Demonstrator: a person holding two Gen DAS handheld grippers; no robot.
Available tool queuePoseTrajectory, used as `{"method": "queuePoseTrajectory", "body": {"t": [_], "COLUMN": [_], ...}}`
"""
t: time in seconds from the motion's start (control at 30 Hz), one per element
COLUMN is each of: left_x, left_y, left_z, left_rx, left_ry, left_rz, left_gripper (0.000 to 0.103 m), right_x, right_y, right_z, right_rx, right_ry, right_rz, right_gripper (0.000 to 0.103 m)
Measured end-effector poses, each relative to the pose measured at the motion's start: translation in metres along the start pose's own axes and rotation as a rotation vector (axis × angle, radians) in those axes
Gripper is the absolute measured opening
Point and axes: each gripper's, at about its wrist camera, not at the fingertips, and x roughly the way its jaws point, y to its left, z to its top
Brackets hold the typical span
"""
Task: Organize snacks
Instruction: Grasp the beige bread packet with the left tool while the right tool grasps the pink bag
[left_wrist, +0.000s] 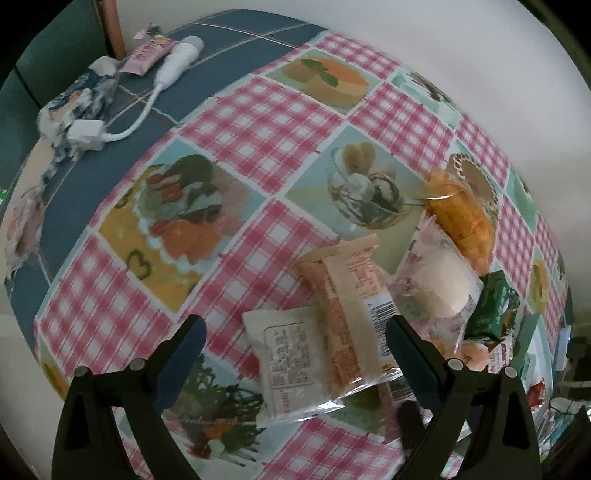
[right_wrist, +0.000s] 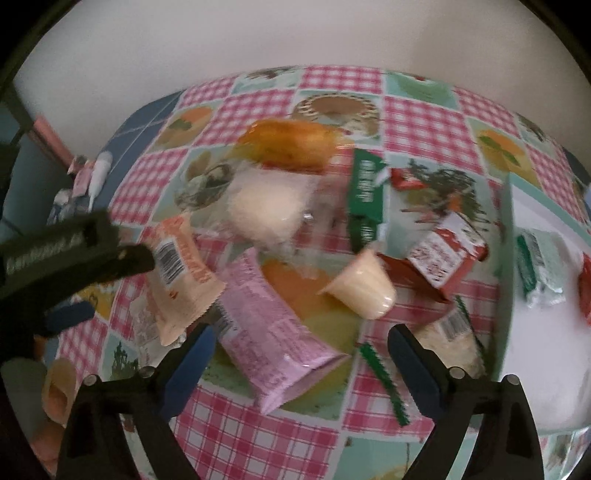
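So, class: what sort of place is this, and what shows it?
Probably a home dining table: a food-print checked tablecloth, mixed wrapped snacks such as a pink packet and a jelly cup, and a white tray.

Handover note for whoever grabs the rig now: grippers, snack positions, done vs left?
Left gripper: open, empty, over the white sachet and peach wrapper.
Right gripper: open, empty, over the pink packet.
Loose on the tablecloth: orange packet, clear bag with a pale bun, green box, red carton, pudding cup.
Done: a green-and-white packet lies in the white tray, something red beside it.
Left: the rest of the pile.
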Motion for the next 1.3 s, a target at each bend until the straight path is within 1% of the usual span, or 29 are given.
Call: {"method": "queuePoseTrajectory", "body": {"t": [0.1,0.17,0.43,0.47,0.5,0.53,0.6,0.63,0.7,0.77,0.83,0.87,1.0,1.13,1.23,1.3], "left_x": [0.003,0.006,0.028,0.031,0.034,0.037,0.04,0.041,0.042,0.044,0.045,0.044,0.033,0.021,0.003,-0.009], "left_y": [-0.008,-0.016,-0.037,-0.039,-0.041,-0.043,-0.044,-0.044,-0.045,-0.045,-0.046,-0.045,-0.035,-0.034,-0.033,-0.03], "left_z": [0.003,0.005,0.012,0.012,0.013,0.013,0.013,0.012,0.01,0.008,0.007,0.006,-0.004,-0.008,-0.01,-0.018], "left_rx": [0.03,0.057,0.119,0.122,0.123,0.122,0.123,0.125,0.125,0.126,0.12,0.116,0.108,0.105,0.099,0.097], "left_ry": [0.014,0.016,0.045,0.048,0.052,0.058,0.065,0.064,0.068,0.064,0.052,0.047,0.026,0.006,-0.012,-0.026], "left_rz": [-0.03,-0.026,-0.001,0.002,-0.004,-0.01,-0.01,-0.011,-0.019,-0.02,-0.03,-0.031,-0.037,-0.041,-0.038,-0.033], "left_gripper": [0.098,0.098,0.096,0.092,0.085,0.082,0.068,0.065,0.051,0.05,0.045,0.04,0.039,0.039,0.039,0.039], "right_x": [0.008,0.015,0.03,0.031,0.033,0.034,0.034,0.034,0.034,0.034,0.033,0.03,0.019,0.01,-0.001,-0.008], "right_y": [0.006,0.008,0.007,0.007,0.006,0.006,0.007,0.006,0.004,0.002,-0.001,-0.003,-0.009,-0.013,-0.017,-0.021], "right_z": [0.0,0.0,0.003,0.003,0.003,0.004,0.005,0.005,0.004,0.002,0.001,0.0,-0.007,-0.009,-0.014,-0.016], "right_rx": [-0.028,-0.034,-0.04,-0.04,-0.038,-0.037,-0.041,-0.04,-0.037,-0.036,-0.036,-0.034,-0.012,-0.011,-0.009,0.001], "right_ry": [0.019,0.038,0.059,0.064,0.068,0.068,0.066,0.065,0.065,0.063,0.063,0.063,0.064,0.056,0.048,0.041], "right_rz": [-0.001,0.002,0.013,0.019,0.028,0.033,0.037,0.043,0.044,0.046,0.049,0.052,0.072,0.081,0.094,0.107], "right_gripper": [0.094,0.092,0.091,0.088,0.087,0.085,0.081,0.078,0.076,0.074,0.073,0.073,0.069,0.066,0.063,0.061]}}
